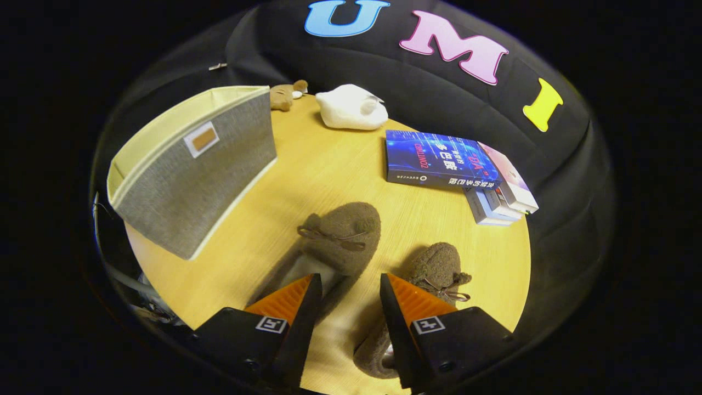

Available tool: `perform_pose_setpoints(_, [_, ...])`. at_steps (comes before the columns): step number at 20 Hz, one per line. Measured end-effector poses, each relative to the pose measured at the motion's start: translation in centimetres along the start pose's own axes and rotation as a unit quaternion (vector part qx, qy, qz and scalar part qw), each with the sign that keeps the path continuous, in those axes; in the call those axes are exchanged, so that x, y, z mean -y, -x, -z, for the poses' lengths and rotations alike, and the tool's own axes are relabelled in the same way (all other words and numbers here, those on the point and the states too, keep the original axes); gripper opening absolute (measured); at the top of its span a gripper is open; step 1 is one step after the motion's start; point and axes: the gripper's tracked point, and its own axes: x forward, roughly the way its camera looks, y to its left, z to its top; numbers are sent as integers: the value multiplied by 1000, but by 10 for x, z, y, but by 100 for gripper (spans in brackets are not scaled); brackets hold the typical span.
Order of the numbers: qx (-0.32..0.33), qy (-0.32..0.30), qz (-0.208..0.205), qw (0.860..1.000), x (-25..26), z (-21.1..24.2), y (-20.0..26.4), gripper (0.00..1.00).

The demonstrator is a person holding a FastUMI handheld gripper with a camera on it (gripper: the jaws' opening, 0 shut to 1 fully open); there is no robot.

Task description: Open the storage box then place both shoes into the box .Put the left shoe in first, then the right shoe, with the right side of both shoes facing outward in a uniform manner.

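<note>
Jaws open, empty, over gap between left shoe [343, 233] and right shoe [433, 274]; storage box [192, 170] looks open. We risk clamping the wrong shoe first.

Both shoes, the left one [340, 236] and the right one [433, 274], look fuzzy and matt. The storage box [197, 175] is coarse woven cloth. The table [329, 164] shows smooth wood grain. The far-right books [439, 159] have glossy covers. The gripper [345, 299] fingers stand apart, holding nothing.
</note>
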Motion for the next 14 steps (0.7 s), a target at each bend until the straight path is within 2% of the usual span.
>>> perform_pose_setpoints(3, [-16, -27, 7, 999, -1, 4, -24, 67])
perform_pose_setpoints(4, [-15, -35, 14, 999, 1, 3, -29, 63])
perform_pose_setpoints(8, [-13, -53, 32, 998, 3, 2, -39, 22])
perform_pose_setpoints(10, [-5, -73, 33, 997, 3, -2, -37, 9])
perform_pose_setpoints(14, [11, -71, 25, 997, 1, -7, -22, 6])
